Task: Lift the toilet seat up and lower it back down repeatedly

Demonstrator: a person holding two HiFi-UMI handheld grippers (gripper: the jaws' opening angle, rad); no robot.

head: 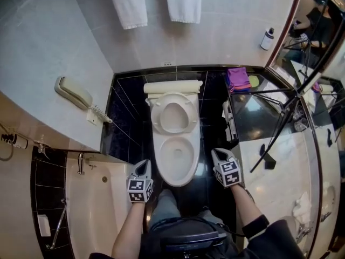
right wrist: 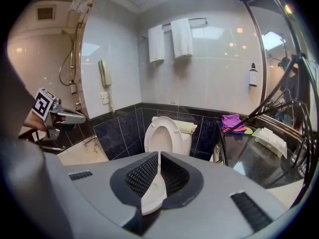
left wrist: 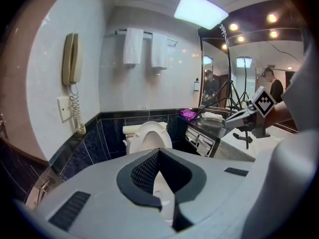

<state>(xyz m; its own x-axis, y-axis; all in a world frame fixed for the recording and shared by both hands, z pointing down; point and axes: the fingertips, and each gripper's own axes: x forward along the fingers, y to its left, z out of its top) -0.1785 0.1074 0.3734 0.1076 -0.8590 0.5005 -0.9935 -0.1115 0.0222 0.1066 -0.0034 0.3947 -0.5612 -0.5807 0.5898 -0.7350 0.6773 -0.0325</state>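
Seat: the white oval plastic toilet seat [head: 156, 115] is raised. It stands close to upright at the back of the white ceramic bowl [head: 177, 179] and leans toward the wall.

Seat axis: its long axis runs up from the hinge, so the free edge is at the top (that is the end to catch when bringing it down).

Left gripper: the left gripper [head: 143, 165] is just beside the bowl's front left corner and apart from it. Its jaws are closed together on nothing.

Right gripper: the right gripper [head: 218, 154] is just beside the bowl's front right. Its jaws are parted by a sliver and are empty; the white in the slit is the bowl beyond.

Direction: from both grippers the seat lies straight ahead and higher, across the length of the open bowl. Each gripper view shows it centred above the jaw tips.

Nearer hand: the two are about level, with the right tip perhaps slightly further forward.

Step in hand: lowering looks due next, probably by reaching over the bowl to the seat's top edge.
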